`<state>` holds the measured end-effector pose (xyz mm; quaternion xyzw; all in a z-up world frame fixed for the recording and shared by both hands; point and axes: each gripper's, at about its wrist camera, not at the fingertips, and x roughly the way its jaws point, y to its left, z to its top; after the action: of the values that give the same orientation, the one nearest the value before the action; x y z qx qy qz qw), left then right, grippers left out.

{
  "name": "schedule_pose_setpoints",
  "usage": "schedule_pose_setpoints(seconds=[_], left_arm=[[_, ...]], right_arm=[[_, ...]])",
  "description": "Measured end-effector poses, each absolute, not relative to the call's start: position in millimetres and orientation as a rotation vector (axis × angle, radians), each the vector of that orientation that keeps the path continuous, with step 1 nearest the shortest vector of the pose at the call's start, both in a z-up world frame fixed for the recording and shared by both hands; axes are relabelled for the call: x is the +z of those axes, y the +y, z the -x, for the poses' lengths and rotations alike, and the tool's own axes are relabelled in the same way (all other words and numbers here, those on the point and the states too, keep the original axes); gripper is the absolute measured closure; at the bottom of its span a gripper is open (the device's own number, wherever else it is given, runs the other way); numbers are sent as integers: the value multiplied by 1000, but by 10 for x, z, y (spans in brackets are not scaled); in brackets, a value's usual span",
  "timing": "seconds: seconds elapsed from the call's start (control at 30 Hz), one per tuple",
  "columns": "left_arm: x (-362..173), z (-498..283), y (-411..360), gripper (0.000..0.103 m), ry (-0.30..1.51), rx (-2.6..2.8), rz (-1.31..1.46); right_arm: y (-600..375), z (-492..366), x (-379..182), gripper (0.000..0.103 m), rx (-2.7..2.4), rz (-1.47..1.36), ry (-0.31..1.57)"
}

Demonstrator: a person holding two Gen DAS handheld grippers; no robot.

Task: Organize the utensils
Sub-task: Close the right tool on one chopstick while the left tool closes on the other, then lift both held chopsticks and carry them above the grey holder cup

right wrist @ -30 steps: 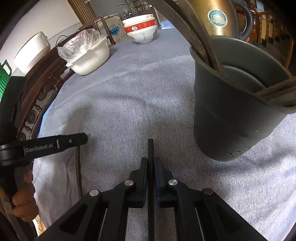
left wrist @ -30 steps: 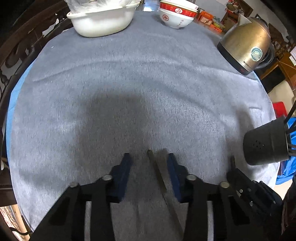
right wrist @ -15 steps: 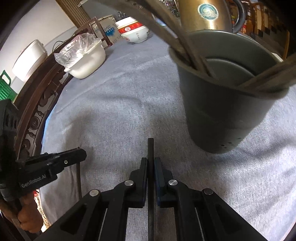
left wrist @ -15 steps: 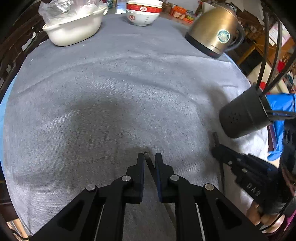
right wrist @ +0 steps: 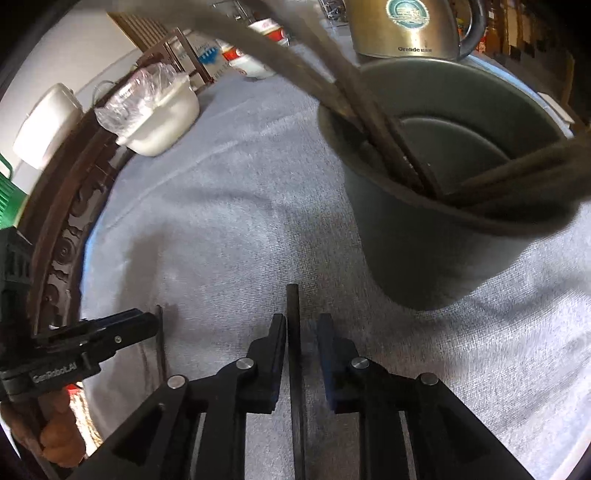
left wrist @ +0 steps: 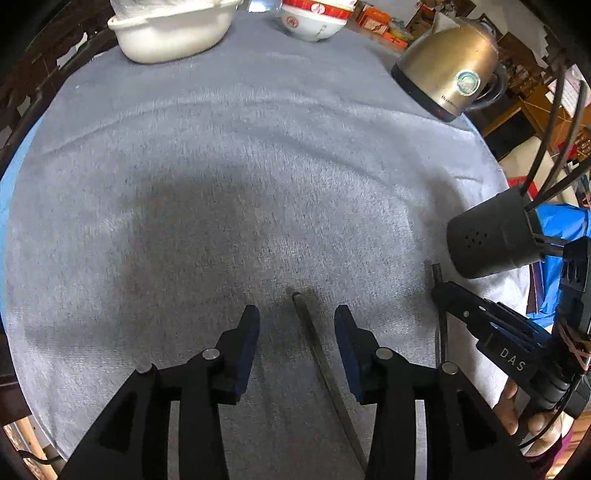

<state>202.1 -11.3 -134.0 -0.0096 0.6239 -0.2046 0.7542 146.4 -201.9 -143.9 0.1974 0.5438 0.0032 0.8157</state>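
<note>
- Both your grippers have let go since a moment ago: the left gripper (left wrist: pixel 295 325) was pinched on its chopstick (left wrist: pixel 325 373) and its fingers are now spreading wide, clear of it.
- Your right gripper (right wrist: pixel 301 332) is opening too; its chopstick (right wrist: pixel 295 354) sits in the gap, the left pad just beside it, the right pad apart.
- Both sticks lie flat on the grey tablecloth (left wrist: pixel 221 184).
- Your dark utensil holder (right wrist: pixel 424 236) stands just ahead-right of the right gripper, chopsticks leaning out across its rim.
- Well beyond: brass kettle (left wrist: pixel 454 62), white basin (left wrist: pixel 170 33), red-rimmed bowl (left wrist: pixel 314 18).
</note>
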Motion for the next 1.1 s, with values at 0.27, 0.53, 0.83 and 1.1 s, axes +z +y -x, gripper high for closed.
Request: schedule_pose_setpoints(seconds=[0.27,0.53,0.83,1.1], left_arm=[[-1430,-2052,-246,83,1352,-387,-6],[-1281,-1921,-140,92,1304,-396,19],[-492,-1554,-78,95,1112,-422,7],[76,-1287,-171,97,982,-447,-24]], right_arm=[[-1898,-1508,-1438,87,0,-318,1121],[-1951,-1334,-1314,95,4,-337,1039],[-1946,-949,-676,95,66,-339,838],[-1968,-721,-386,94,102,-354,781]])
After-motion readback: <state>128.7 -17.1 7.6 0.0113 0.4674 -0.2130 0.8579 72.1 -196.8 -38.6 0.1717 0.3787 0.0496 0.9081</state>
